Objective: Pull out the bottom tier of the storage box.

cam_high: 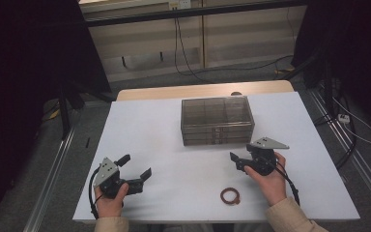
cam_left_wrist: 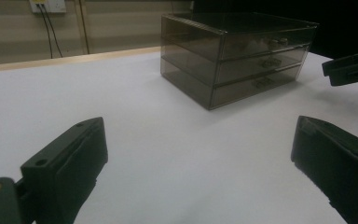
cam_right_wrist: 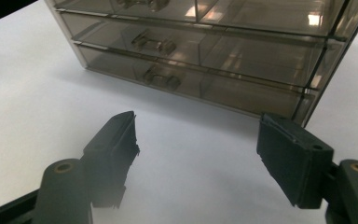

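Observation:
A smoky see-through drawer box (cam_high: 217, 121) with three drawers stands at the far middle of the white table (cam_high: 145, 130). My right gripper (cam_high: 241, 153) hovers just in front of the box's right part, open, with nothing between its jaws. In the right gripper view the lower drawer handles (cam_right_wrist: 161, 77) lie ahead of the open gripper (cam_right_wrist: 196, 144). My left gripper (cam_high: 136, 166) rests near the front left, open and empty. In the left gripper view the gripper (cam_left_wrist: 196, 154) faces the box (cam_left_wrist: 237, 56), with the right gripper (cam_left_wrist: 349, 67) at the far right. A brown ring (cam_high: 230, 195) lies flat near the front edge.
The table's far edge shows a wooden strip (cam_high: 203, 90). Cables (cam_high: 183, 53) trail over the floor behind the table. Dark curtains (cam_high: 24, 72) and stands flank both sides. Metal rails (cam_high: 58, 159) run along the floor left and right.

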The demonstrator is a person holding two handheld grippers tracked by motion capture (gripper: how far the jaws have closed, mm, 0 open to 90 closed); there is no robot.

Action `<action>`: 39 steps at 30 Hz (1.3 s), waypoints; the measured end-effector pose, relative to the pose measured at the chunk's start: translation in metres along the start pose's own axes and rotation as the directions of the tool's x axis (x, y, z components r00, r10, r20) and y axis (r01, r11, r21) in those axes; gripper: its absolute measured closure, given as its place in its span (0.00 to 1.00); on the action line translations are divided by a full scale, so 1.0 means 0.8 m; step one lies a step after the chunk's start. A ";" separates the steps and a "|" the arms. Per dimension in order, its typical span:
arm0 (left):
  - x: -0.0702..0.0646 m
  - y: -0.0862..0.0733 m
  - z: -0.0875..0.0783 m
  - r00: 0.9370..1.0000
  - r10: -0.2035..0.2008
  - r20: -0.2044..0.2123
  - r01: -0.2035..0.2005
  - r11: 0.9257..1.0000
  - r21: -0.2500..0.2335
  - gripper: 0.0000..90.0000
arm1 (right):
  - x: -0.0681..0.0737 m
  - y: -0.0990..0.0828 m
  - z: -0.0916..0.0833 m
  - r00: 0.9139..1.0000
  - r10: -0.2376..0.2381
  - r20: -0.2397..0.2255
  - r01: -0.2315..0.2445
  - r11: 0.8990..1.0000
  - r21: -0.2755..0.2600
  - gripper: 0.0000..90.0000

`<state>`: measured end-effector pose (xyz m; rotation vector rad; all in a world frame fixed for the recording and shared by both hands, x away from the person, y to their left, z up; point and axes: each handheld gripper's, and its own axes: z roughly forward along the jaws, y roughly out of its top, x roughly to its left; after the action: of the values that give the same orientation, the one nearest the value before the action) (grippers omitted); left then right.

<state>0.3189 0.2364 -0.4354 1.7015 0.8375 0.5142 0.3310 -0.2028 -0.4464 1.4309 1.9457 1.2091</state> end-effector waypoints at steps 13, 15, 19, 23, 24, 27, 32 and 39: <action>0.000 0.000 0.002 1.000 -0.005 0.003 0.005 1.000 0.002 0.04 | 0.005 0.010 0.021 0.996 0.016 0.091 -0.016 1.000 0.000 0.30; 0.000 0.000 0.002 1.000 -0.005 0.003 0.005 1.000 0.002 0.04 | 0.007 0.011 0.025 0.995 0.036 0.089 -0.035 0.999 -0.008 0.30; 0.001 0.000 0.001 1.000 -0.007 0.003 0.007 1.000 0.003 0.04 | 0.011 0.012 0.032 0.991 0.063 0.114 -0.062 0.998 -0.009 0.29; 0.002 -0.001 0.001 1.000 -0.010 0.000 0.010 1.000 0.003 0.04 | 0.015 0.012 0.039 0.988 0.085 0.132 -0.085 0.996 -0.010 0.27; 0.002 -0.001 0.001 1.000 -0.010 -0.001 0.010 1.000 0.002 0.04 | 0.016 0.012 0.040 0.987 0.087 0.136 -0.086 0.996 -0.010 0.26; 0.002 0.000 0.001 1.000 -0.010 -0.001 0.010 1.000 0.002 0.04 | 0.020 0.012 0.044 0.985 0.077 0.156 -0.076 0.997 -0.011 0.23; 0.002 -0.001 0.002 1.000 -0.011 0.004 0.011 1.000 0.005 0.04 | 0.025 0.011 0.050 0.982 0.080 0.171 -0.080 0.997 -0.008 0.18; 0.002 -0.001 0.002 1.000 -0.011 0.001 0.011 1.000 0.005 0.04 | 0.028 0.011 0.055 0.976 0.105 0.190 -0.103 0.995 -0.020 0.15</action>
<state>0.3210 0.2367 -0.4367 1.7008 0.8477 0.5038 0.3610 -0.1645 -0.4589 1.5978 1.7530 1.0803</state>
